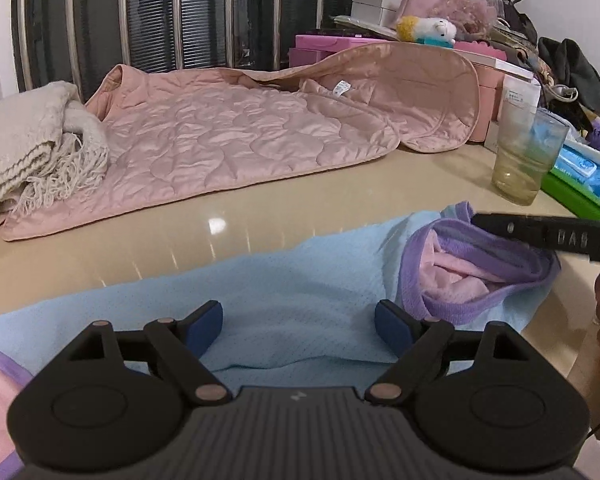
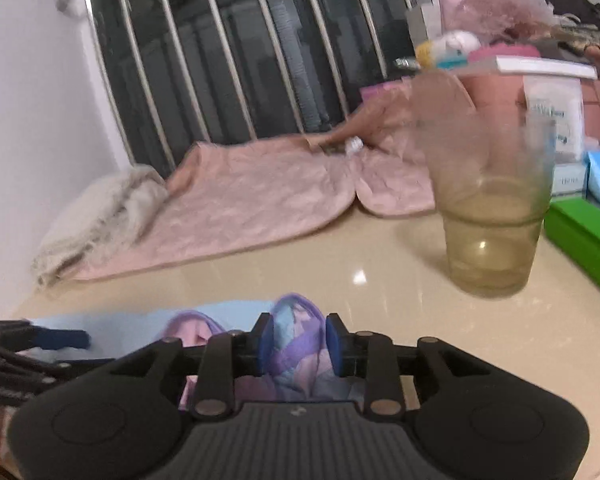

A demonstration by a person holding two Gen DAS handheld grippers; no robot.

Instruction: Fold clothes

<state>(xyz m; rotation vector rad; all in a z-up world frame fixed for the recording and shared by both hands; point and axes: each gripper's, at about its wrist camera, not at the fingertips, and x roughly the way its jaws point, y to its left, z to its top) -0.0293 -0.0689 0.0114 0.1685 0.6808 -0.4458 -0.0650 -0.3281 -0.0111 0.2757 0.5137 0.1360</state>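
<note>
Light blue mesh-knit garment (image 1: 300,292) with purple ribbed trim and pink lining: spread across the lower half of the left wrist view on the beige tabletop, lightly wrinkled. Purple-edged opening (image 1: 476,276) at centre right, bunched, pink inside showing. In the right wrist view, a gathered blue, purple and pink fold (image 2: 298,344) stands upright at lower centre, pinched.

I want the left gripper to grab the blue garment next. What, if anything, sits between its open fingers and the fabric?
Nothing visible does. The left gripper hangs open directly over the blue garment, with only bare fabric between its pads. The right gripper pinches the garment's purple-trimmed edge off to the side.
</note>
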